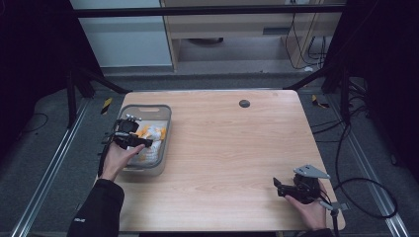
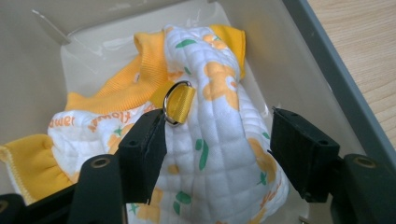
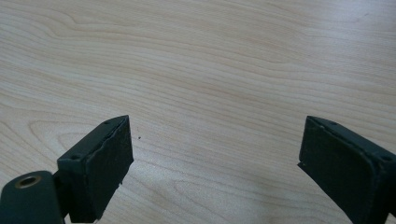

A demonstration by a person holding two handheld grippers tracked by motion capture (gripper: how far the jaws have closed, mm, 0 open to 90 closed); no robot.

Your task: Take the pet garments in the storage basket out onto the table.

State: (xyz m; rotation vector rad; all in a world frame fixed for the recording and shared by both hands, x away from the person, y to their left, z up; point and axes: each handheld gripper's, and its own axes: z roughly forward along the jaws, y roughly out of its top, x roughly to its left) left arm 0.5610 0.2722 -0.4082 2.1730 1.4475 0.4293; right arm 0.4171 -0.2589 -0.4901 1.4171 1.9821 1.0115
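Note:
A white quilted garment [image 2: 219, 116] with orange flowers and yellow ribbed trim lies bunched in a grey plastic bin [image 1: 164, 112] at the table's left. A yellow strap with a metal ring [image 2: 178, 103] sits on top of it. My left gripper [image 2: 219, 154] reaches down into the bin [image 2: 327, 74], its jaws standing apart on either side of a raised fold of the cloth. In the high view the left gripper [image 1: 143, 142] hovers over the garment [image 1: 154, 132]. My right gripper [image 1: 277, 186] rests at the table's near right, open, with bare wood between its jaws [image 3: 215, 163].
The wooden table [image 1: 232, 143] has a small dark round cap [image 1: 244, 103] near its far edge. Cables trail off the right side onto the floor. The bin's walls stand close around the left gripper.

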